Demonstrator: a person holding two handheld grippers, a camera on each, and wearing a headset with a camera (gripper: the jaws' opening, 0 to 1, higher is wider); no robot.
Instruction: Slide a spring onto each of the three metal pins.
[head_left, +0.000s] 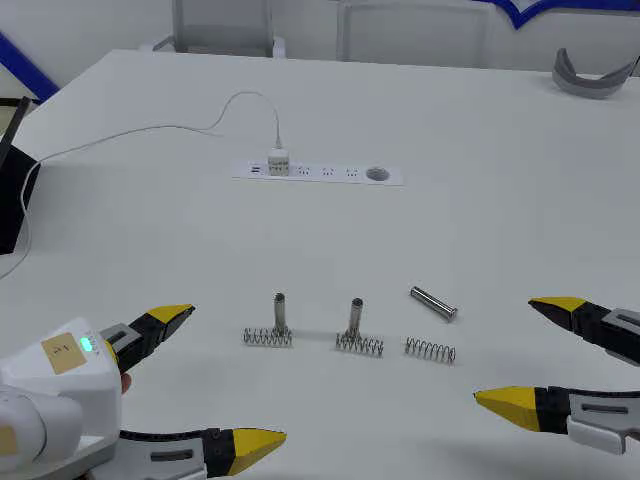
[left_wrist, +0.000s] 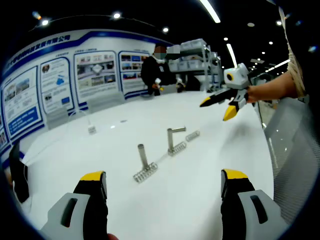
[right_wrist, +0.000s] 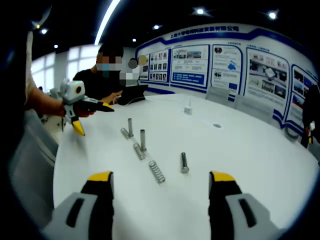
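Two metal pins (head_left: 279, 310) (head_left: 355, 315) stand upright on the white table (head_left: 480, 220). A third pin (head_left: 433, 303) lies flat to their right. Three springs (head_left: 268, 337) (head_left: 360, 345) (head_left: 430, 350) lie flat on the table, one just in front of each pin. My left gripper (head_left: 228, 375) is open at the lower left, short of the left pin (left_wrist: 143, 156). My right gripper (head_left: 508, 350) is open at the lower right, beside the right spring (right_wrist: 157, 171) and the lying pin (right_wrist: 184, 163). Neither gripper holds anything.
A white power strip (head_left: 318, 172) with a plugged charger (head_left: 278, 160) and its cable lies behind the pins. A black object (head_left: 10, 200) sits at the table's left edge and a grey object (head_left: 590, 75) at the far right. A person (right_wrist: 107, 75) sits at the table's far side.
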